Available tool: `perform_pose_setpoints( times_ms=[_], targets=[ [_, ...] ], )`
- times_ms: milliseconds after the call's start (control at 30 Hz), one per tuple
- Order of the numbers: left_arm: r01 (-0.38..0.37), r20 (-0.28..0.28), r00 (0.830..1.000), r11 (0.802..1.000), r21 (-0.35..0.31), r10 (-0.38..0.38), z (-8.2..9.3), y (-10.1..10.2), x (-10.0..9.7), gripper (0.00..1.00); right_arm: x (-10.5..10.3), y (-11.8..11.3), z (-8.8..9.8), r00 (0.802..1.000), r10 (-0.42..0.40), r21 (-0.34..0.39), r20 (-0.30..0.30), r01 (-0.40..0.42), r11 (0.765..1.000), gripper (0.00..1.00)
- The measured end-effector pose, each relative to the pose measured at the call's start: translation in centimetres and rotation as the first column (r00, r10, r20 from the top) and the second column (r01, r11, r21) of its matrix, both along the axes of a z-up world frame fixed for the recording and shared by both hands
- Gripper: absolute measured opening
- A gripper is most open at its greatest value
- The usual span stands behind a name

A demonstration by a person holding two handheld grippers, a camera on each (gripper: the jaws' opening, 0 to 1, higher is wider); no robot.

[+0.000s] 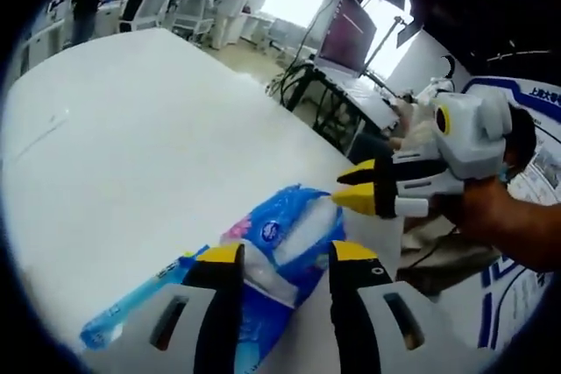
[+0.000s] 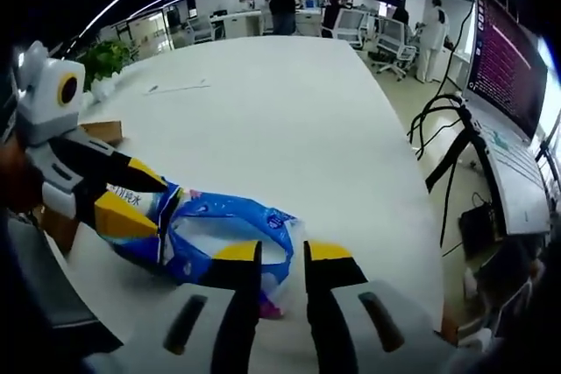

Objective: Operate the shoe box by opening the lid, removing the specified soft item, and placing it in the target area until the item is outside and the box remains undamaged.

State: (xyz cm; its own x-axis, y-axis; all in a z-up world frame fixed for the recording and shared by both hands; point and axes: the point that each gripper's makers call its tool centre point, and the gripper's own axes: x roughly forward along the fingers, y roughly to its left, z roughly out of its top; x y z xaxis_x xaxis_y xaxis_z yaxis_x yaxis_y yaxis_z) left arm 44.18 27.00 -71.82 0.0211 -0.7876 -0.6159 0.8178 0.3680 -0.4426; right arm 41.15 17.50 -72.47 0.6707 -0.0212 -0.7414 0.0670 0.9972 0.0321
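Observation:
A soft blue-and-white tissue pack lies on the white table near its edge. My left gripper is shut on one end of the pack, which bulges up between its yellow-tipped jaws. My right gripper comes in from the opposite side. Its jaws stand close together, with the pack's white and pink corner pinched between them. A brown cardboard edge shows behind the left gripper, mostly hidden.
A paper sheet lies farther out on the table. Beyond the table edge stand a desk with a monitor and hanging cables. People and office chairs are far off. A plant stands at the left.

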Motion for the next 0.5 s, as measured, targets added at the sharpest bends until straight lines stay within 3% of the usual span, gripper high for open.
perform_pose_setpoints(
  times_ms=[200,500],
  targets=[
    [0.006,0.013,1.0,1.0,-0.021,-0.006,1.7,0.9,-0.5,0.38,-0.1,1.2,1.1,1.0,0.009,-0.005,0.009,-0.009,1.0,0.15],
    [-0.002,0.036,0.999,1.0,-0.029,0.003,3.8,4.4,-0.8,0.37,-0.5,4.2,3.0,0.999,0.033,-0.019,0.033,-0.032,0.999,0.15]
  ],
)
